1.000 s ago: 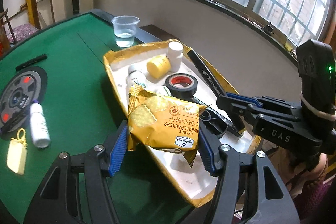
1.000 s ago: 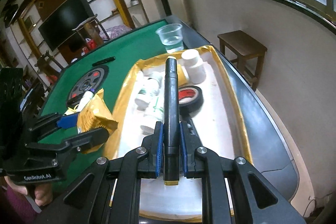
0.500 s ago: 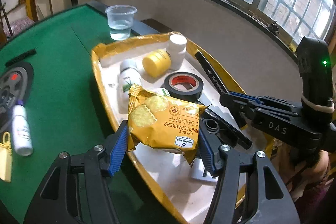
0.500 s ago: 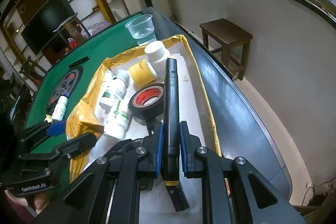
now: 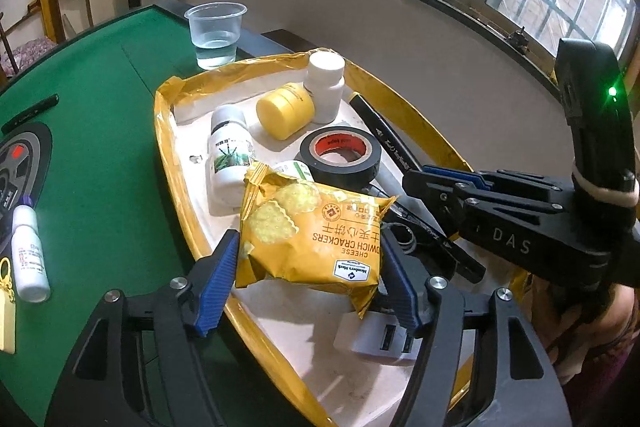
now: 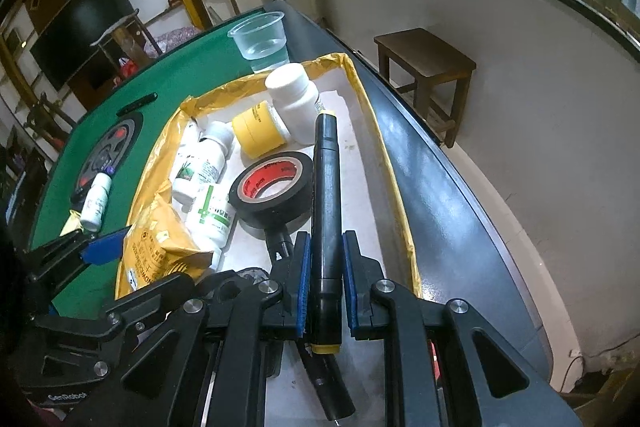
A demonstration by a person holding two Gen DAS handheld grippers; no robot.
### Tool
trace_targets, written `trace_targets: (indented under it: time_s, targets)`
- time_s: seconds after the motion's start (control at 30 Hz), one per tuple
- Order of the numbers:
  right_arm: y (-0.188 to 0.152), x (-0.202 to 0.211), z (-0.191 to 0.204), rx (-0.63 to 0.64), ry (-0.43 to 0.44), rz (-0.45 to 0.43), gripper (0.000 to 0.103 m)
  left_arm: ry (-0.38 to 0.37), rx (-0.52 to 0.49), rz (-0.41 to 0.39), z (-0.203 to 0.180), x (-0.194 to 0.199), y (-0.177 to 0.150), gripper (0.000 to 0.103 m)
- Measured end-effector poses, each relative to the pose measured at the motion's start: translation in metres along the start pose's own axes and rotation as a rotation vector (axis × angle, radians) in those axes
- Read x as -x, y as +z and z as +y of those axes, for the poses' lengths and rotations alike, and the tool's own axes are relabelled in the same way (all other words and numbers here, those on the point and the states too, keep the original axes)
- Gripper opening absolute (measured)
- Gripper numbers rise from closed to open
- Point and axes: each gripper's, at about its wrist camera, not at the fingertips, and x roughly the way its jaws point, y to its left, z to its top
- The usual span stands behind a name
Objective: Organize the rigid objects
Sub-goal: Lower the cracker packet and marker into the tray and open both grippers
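A black marker (image 6: 326,195) is clamped by the right gripper (image 6: 325,273), while the cracker packet (image 5: 310,233) is being released between the opening jaws of the left gripper (image 5: 308,281) over the tray (image 5: 404,107).

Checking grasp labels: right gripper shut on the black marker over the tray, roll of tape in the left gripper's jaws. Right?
Not quite. The left gripper has the yellow cracker packet between its opening jaws, per the left wrist view. The tape lies in the tray. The right gripper is shut on the marker.
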Motion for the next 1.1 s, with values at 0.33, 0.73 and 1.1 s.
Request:
trace_targets:
  time_s: [0.33,0.73,1.1]
  targets:
    - [0.000,0.010,0.003,0.012,-0.017,-0.018,0.015,-0.041,0.029,0.009,0.002,0.003,0.001,0.075]
    - [-0.001,0.025,0.010,0.009,-0.006,-0.046,0.015,-0.099,0.057,0.019,0.005,0.020,-0.003,0.075]
    - [0.002,0.035,0.018,0.015,-0.005,-0.069,0.015,-0.148,0.058,-0.015,0.011,0.047,-0.005,0.075]
